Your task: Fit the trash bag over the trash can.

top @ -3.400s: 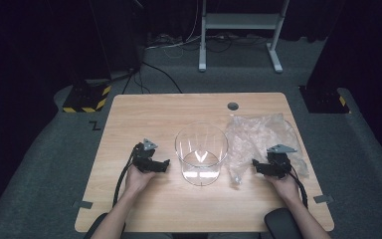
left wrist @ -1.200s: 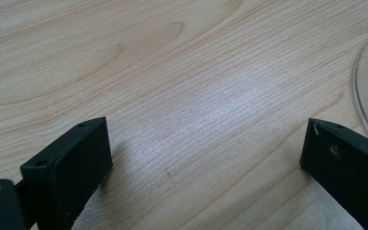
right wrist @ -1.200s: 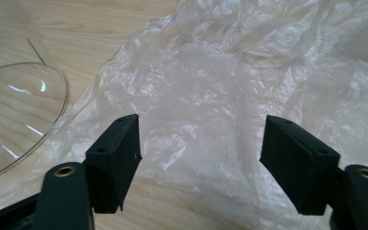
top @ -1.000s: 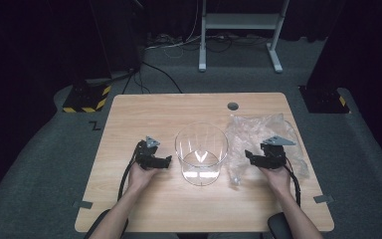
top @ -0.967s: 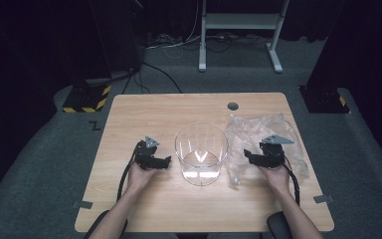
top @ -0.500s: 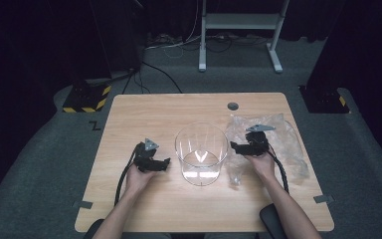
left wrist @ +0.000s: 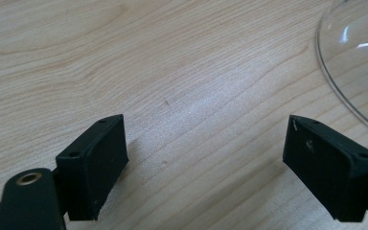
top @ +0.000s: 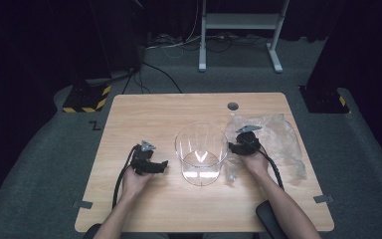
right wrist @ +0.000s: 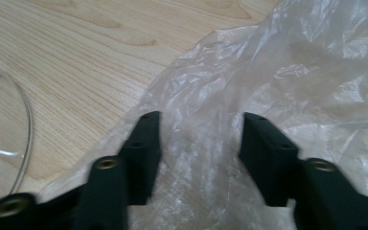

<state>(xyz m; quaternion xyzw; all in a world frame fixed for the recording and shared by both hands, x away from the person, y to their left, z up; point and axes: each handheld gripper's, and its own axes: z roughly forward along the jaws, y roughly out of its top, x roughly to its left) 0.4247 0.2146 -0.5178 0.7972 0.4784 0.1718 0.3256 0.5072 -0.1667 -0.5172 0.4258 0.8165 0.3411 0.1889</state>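
My right claw (top: 235,146) sits at the left edge of the crumpled clear plastic bag (top: 278,144), which lies on the right part of the wooden table (top: 144,117), just right of the clear round container (top: 201,152). Its jaws have just been closing and now stand about half apart, the thin plastic (right wrist: 287,72) bunched between them; I cannot tell whether the pads press it yet. My left claw (top: 155,167) rests to the left of the container, jaws wide over bare wood, nothing between them.
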